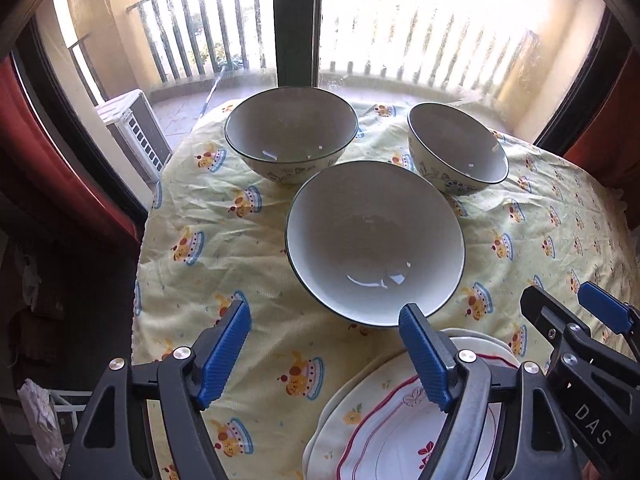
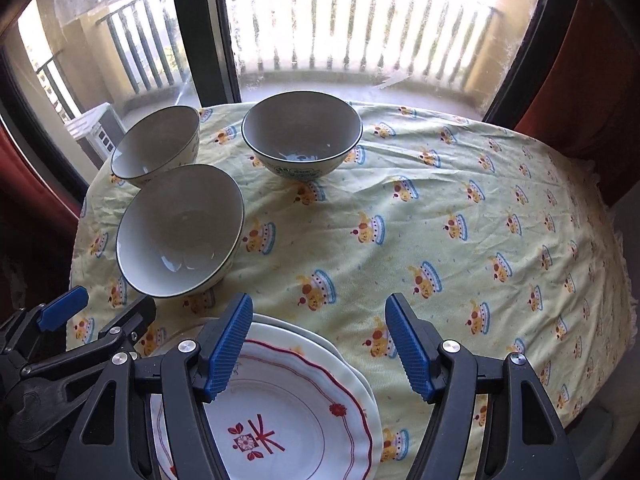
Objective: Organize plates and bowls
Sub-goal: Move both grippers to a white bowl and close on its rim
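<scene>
Three white bowls with dark rims stand on the yellow patterned tablecloth [image 1: 224,240]. The nearest bowl [image 1: 376,240] is just beyond my left gripper [image 1: 325,316], which is open and holds nothing. Behind it are a left bowl [image 1: 291,132] and a right bowl [image 1: 458,148]. A stack of white plates with red trim [image 1: 372,420] lies under the left gripper's right finger. My right gripper [image 2: 319,306] hangs open and empty over the same plate stack [image 2: 288,412]. In the right wrist view the bowls [image 2: 180,232] [image 2: 156,144] [image 2: 302,136] sit to the upper left.
The round table's cloth [image 2: 460,240] is bare on the right half. A glass balcony door with a dark frame [image 1: 296,20] stands right behind the table. Red curtains [image 1: 48,152] hang at both sides. The two grippers are close side by side.
</scene>
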Demonstrator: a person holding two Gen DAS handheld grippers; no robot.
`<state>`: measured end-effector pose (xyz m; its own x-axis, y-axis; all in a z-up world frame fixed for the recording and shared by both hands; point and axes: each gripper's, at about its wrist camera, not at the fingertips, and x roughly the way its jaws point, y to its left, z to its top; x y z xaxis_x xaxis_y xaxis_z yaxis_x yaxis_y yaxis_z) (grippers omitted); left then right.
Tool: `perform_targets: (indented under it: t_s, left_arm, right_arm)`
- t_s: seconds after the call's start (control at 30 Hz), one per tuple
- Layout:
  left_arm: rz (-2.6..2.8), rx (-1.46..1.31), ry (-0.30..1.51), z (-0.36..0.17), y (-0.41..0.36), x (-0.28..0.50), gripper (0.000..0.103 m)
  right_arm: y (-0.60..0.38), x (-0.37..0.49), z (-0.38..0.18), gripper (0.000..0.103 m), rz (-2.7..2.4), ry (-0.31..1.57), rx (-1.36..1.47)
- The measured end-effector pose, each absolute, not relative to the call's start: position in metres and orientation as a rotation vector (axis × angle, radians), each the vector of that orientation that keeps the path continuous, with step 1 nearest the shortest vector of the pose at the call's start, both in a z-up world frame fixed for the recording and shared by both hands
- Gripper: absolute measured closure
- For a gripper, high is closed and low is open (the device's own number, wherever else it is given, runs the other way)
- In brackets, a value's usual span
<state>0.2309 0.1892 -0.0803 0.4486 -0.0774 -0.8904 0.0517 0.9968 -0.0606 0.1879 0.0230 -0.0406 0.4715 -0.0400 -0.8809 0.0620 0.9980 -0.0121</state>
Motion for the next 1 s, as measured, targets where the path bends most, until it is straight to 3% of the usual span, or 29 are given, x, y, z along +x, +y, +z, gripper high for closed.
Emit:
perform_targets:
  t_s: [0.23,0.47,0.6,0.63,1.0]
  left_arm:
    - [-0.044,-0.044,1.097,-0.087,0.195,0.265,0.03]
    - [-0.034,-0.025,1.12,-0.107,0.189,0.289,0.044]
    - [-0.055,-0.017,1.139,-0.114,0.186,0.295,0.046]
    - [-0.065,-0.01,1.141,-0.115,0.185,0.296,0.05]
    - [-0.045,0.047,1.126,-0.121,0.182,0.303,0.075]
  right_arm:
    - [0.03,0.228,-0.045,0.033,-0.026,1.064,0.057]
    - [0.039,0.259,-0.063,0.046,-0.016,1.09,0.095]
    - [0.041,0.269,-0.071,0.048,-0.012,1.097,0.112]
    - [0.041,0.271,-0.072,0.049,-0.009,1.099,0.117]
    - [0.065,0.286,-0.085,0.085,0.047,1.126,0.074]
